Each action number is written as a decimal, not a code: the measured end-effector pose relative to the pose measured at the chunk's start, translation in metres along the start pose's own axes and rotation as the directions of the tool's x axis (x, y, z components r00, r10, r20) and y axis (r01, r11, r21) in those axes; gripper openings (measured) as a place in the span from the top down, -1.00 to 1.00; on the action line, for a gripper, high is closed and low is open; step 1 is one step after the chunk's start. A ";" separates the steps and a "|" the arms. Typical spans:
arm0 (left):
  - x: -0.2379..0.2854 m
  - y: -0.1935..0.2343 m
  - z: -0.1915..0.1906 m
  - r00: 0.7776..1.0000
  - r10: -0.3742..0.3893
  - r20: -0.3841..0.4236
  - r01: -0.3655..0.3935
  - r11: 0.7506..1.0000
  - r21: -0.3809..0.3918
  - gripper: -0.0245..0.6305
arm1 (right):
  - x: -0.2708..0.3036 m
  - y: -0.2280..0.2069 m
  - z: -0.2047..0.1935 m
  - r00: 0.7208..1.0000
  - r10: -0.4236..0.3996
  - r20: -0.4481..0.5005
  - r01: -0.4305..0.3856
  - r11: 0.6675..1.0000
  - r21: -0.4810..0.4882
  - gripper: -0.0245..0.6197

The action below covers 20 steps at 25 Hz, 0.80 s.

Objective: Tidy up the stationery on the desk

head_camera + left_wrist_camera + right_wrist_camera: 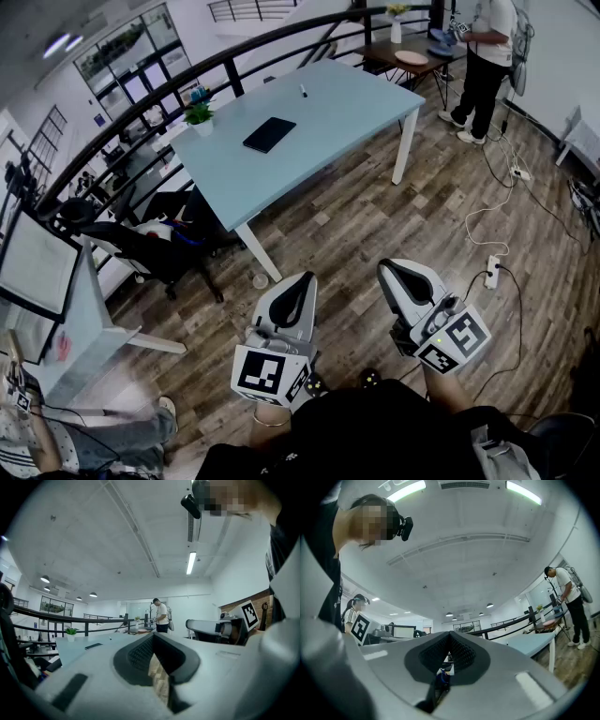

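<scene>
Black notebook at 12 o'clock on pale-blue worktop | pen at its 1 o'clock | left hand-held gripper at 6 o'clock, jaws together, empty | right hand-held gripper at 4 o'clock, jaws together, empty

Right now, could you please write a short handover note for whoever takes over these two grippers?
Left gripper: jaws shut, empty. Right gripper: jaws shut, empty. Both are held over the wooden floor, short of the light blue desk.
On the desk: a black notebook near the middle, a small pen beyond it, a potted plant at the left edge.
Done: nothing visibly tidied.
To do: walk up to the desk, gather the pen and notebook.
</scene>
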<state>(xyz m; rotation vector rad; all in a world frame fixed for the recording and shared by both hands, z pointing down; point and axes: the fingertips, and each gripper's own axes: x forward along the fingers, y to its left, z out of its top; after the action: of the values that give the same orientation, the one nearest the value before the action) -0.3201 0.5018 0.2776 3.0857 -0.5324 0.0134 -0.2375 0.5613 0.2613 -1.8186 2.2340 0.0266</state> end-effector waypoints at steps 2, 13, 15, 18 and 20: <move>0.001 -0.001 0.000 1.000 0.004 -0.002 -0.004 1.000 -0.001 0.95 | -0.001 -0.003 0.000 1.000 -0.003 0.000 0.003 1.000 0.006 0.91; 0.017 -0.016 0.000 1.000 0.015 0.002 -0.015 1.000 0.001 0.95 | -0.015 -0.024 0.004 1.000 0.001 0.020 -0.002 0.999 0.037 0.91; 0.021 -0.021 0.002 1.000 0.013 0.008 -0.013 1.000 0.006 0.95 | -0.019 -0.028 0.007 1.000 0.005 0.026 -0.006 0.999 0.038 0.91; 0.024 -0.027 0.006 1.000 0.018 0.016 -0.019 1.000 0.014 0.95 | -0.025 -0.034 0.011 0.999 0.011 0.039 -0.012 0.999 0.042 0.91; 0.026 -0.030 0.006 0.999 0.029 0.020 -0.029 0.999 0.017 0.95 | -0.027 -0.038 0.012 0.999 0.021 0.049 -0.023 0.999 0.046 0.91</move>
<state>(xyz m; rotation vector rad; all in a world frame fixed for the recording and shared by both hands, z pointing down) -0.2855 0.5213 0.2716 3.0979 -0.5814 -0.0120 -0.1940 0.5813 0.2610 -1.7512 2.2032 0.0223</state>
